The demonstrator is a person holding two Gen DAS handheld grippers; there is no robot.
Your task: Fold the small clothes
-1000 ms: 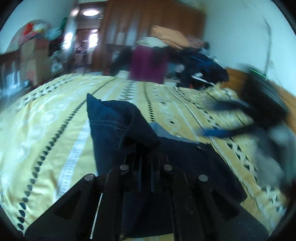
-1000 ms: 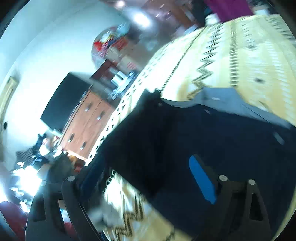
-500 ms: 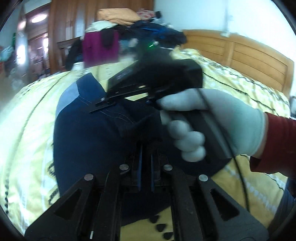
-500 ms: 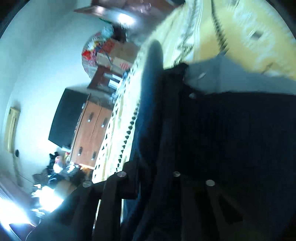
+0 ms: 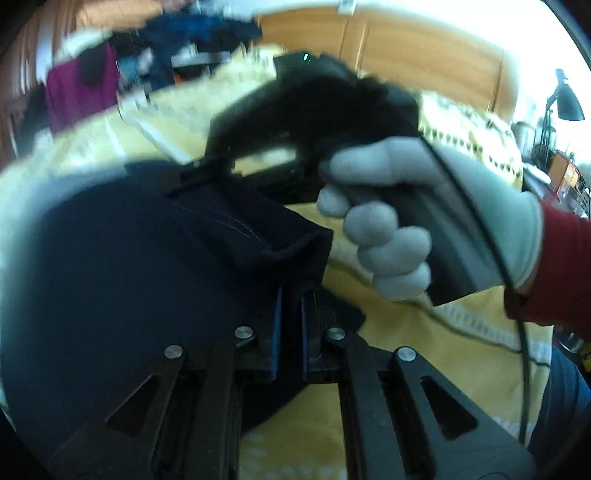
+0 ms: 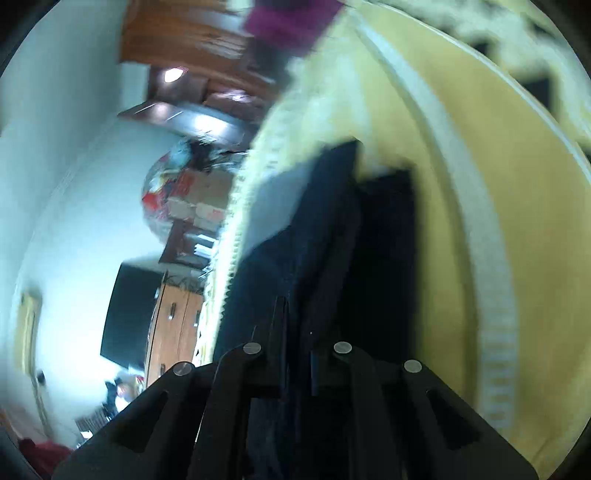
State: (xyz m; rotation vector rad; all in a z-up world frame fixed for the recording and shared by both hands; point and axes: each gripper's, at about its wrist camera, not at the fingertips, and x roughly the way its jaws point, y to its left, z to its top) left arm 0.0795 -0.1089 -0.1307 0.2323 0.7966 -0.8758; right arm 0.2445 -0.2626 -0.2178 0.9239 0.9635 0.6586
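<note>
A dark blue denim garment (image 5: pixel 129 277) lies partly lifted over the yellow patterned bedspread (image 5: pixel 424 325). My left gripper (image 5: pixel 290 295) is shut on a folded hem of it, with cloth pinched between the blue pads. In the left wrist view, a gloved hand (image 5: pixel 406 206) holds my right gripper (image 5: pixel 192 175), whose tips sit on the garment's far edge. In the right wrist view, the right gripper (image 6: pixel 297 321) has its jaws closing on a fold of the garment (image 6: pixel 314 240), and the cloth runs between the fingers. The frames are blurred by motion.
A wooden headboard (image 5: pixel 406 48) and a pile of clothes (image 5: pixel 192 33) stand beyond the bed. A black lamp (image 5: pixel 565 99) is at the right. A dark TV (image 6: pixel 129 310) on a wooden dresser (image 6: pixel 177 325) is off the bed's side, with the bedspread (image 6: pixel 480 184) stretching away to the right.
The right jaws went from wide open to closed on the garment's edge. Both grippers swung across and downward with the cloth, and the left view turned toward the headboard.
</note>
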